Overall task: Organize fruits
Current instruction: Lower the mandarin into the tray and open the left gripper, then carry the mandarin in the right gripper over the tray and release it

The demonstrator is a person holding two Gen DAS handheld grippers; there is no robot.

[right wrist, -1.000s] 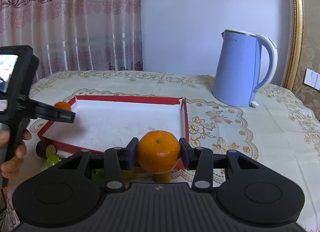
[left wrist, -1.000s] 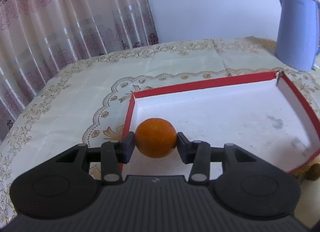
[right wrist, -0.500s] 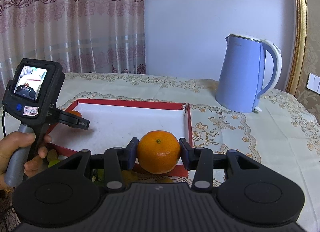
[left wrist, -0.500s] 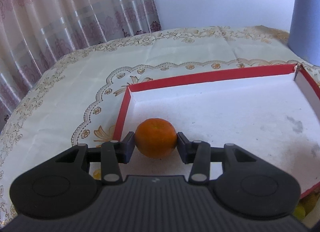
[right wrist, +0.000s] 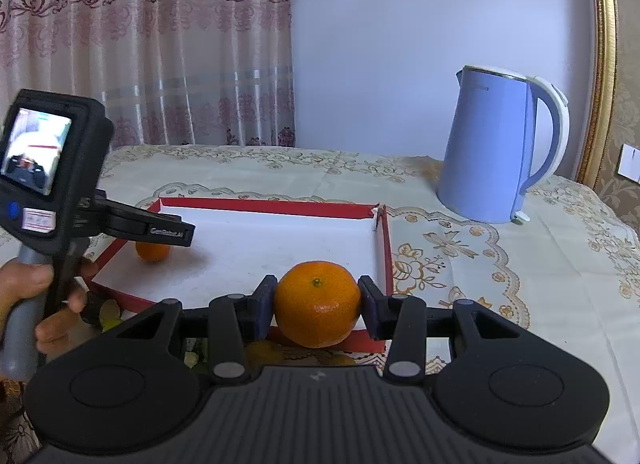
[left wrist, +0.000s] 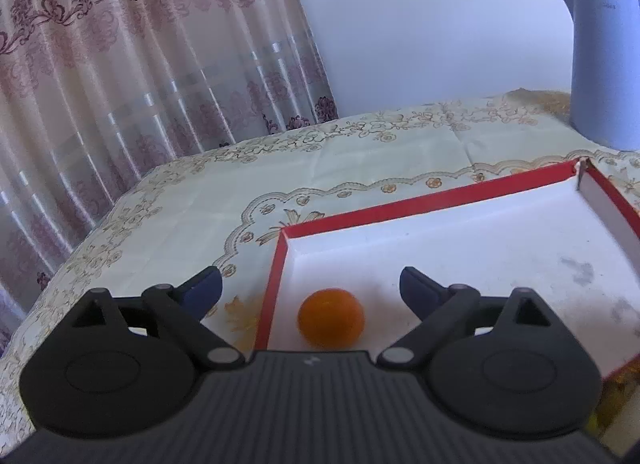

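My left gripper (left wrist: 310, 286) is open and empty, raised above a small orange (left wrist: 331, 323) that lies in the near left corner of the red-rimmed white tray (left wrist: 420, 202). In the right wrist view the same orange (right wrist: 153, 251) sits under the left gripper's fingers (right wrist: 160, 229), inside the tray (right wrist: 272, 206). My right gripper (right wrist: 318, 304) is shut on a larger orange (right wrist: 317, 303) and holds it above the tray's near right edge.
A blue electric kettle (right wrist: 500, 144) stands at the back right of the table. Green and dark fruits (right wrist: 106, 314) lie on the tablecloth in front of the tray's near left edge. A curtain hangs behind the table.
My left gripper has opened and let go of the small orange, which now rests in the tray, and it has lifted. The right gripper still holds its orange.
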